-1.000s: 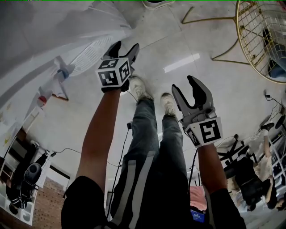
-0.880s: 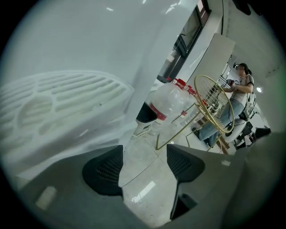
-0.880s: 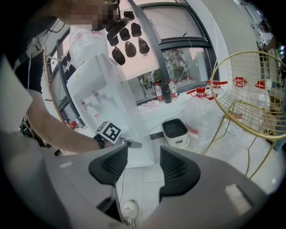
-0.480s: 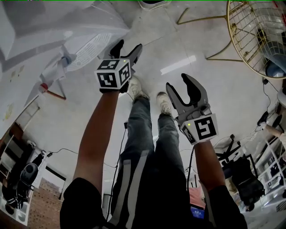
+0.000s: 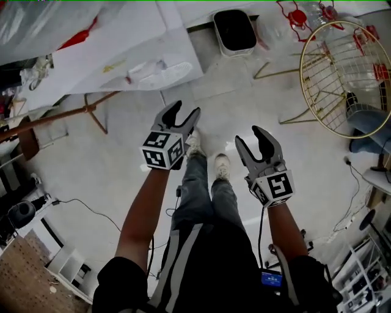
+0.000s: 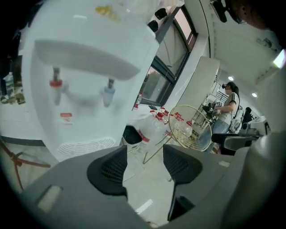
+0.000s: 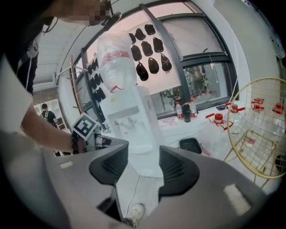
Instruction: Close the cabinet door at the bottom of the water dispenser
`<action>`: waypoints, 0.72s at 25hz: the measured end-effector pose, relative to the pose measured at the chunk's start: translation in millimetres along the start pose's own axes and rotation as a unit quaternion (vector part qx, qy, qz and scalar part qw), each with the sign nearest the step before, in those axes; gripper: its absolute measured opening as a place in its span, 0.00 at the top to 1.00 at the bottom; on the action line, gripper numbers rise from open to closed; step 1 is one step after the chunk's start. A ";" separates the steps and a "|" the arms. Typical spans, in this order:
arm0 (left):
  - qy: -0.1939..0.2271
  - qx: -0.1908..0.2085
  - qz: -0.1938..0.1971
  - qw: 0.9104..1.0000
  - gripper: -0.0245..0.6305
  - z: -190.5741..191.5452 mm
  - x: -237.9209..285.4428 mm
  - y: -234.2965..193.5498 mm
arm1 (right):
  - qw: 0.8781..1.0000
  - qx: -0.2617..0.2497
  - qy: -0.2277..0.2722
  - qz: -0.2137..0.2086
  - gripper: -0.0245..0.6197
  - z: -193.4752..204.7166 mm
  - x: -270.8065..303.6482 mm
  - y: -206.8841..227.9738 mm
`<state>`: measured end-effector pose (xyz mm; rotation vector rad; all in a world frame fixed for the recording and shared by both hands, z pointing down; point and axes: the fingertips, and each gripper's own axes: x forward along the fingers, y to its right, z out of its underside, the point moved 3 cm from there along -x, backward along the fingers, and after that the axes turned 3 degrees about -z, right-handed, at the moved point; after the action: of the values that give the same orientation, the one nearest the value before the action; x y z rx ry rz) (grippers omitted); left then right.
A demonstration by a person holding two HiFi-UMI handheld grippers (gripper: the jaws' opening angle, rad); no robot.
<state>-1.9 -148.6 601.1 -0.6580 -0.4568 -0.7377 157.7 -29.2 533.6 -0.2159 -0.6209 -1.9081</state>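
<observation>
Both claws are held out ahead of the person, above the pale floor and their own white shoes (image 5: 194, 143). The left gripper (image 5: 183, 111) has its jaws partly apart with only air between them, and they have just been closing a little. The right gripper (image 5: 250, 137) is also partly open and empty.

The water dispenser (image 5: 91, 67) stands at eleven o'clock from the grippers, and the head view shows it only as a white body seen steeply from above. The left gripper view faces its front. There I see a red tap (image 6: 55, 85) and a blue tap (image 6: 108, 91) under an overhanging lip, with a slotted drip tray (image 6: 85, 145) below. A small red label (image 6: 66, 116) sits on the front, but its print is too fine to read. Only the right gripper view shows the clear bottle (image 7: 117, 49) on top, with the left gripper's marker cube (image 7: 85, 126) at nine o'clock of the dispenser. I cannot make out the cabinet door at the foot, because the jaws cover that part in both gripper views.

In the head view a black tub (image 5: 235, 30) sits at twelve o'clock. A gold wire basket (image 5: 342, 73) is at two o'clock, with red-capped bottles (image 5: 299, 15) beyond it. The right gripper view alone shows dark caps (image 7: 147, 49) hung on the window. The left gripper view alone shows a bystander (image 6: 228, 105) at three o'clock. The only other markings are the square black-and-white codes on the cubes.
</observation>
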 end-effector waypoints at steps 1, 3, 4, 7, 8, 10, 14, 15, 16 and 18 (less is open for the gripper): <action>0.008 -0.002 -0.004 1.000 0.56 -6.9 -21.3 8.2 | 1.000 -0.001 0.000 -0.005 0.62 -8.7 -11.1 -6.6; 0.025 -0.008 -0.011 1.000 0.57 -19.4 -65.1 26.2 | 1.000 -0.003 -0.003 -0.018 0.62 -26.1 -35.2 -21.8; 0.036 -0.012 -0.017 0.999 0.57 -25.7 -86.9 35.1 | 1.000 -0.006 -0.006 -0.025 0.62 -35.3 -47.1 -29.1; 0.077 -0.028 -0.034 0.996 0.58 -48.1 -149.1 61.7 | 0.999 -0.021 -0.002 -0.041 0.62 -67.2 -79.1 -45.0; 0.092 -0.028 -0.039 0.995 0.59 -58.5 -167.5 70.4 | 0.999 -0.023 0.007 -0.046 0.62 -80.4 -86.1 -48.8; 0.117 -0.019 -0.049 0.992 0.60 -79.8 -201.0 88.7 | 0.997 -0.027 0.025 -0.062 0.65 -108.7 -95.8 -60.5; 0.157 -0.004 -0.061 0.986 0.62 -112.4 -260.3 122.2 | 0.992 -0.041 0.041 -0.113 0.66 -152.3 -115.9 -102.2; 0.166 -0.001 -0.062 0.984 0.63 -118.4 -274.3 128.9 | 0.990 -0.048 0.045 -0.125 0.66 -160.4 -121.0 -113.4; 0.176 0.001 -0.063 0.982 0.64 -123.1 -287.8 134.8 | 0.988 -0.056 0.050 -0.136 0.67 -167.5 -126.2 -123.5; 0.193 0.007 -0.068 0.979 0.64 -130.3 -311.9 143.0 | 0.984 -0.075 0.062 -0.151 0.67 -181.8 -136.0 -139.7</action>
<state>-82.4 -13.7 269.4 -0.4573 -0.1494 -0.9665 112.7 28.5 277.2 -0.0999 -0.4442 -2.2456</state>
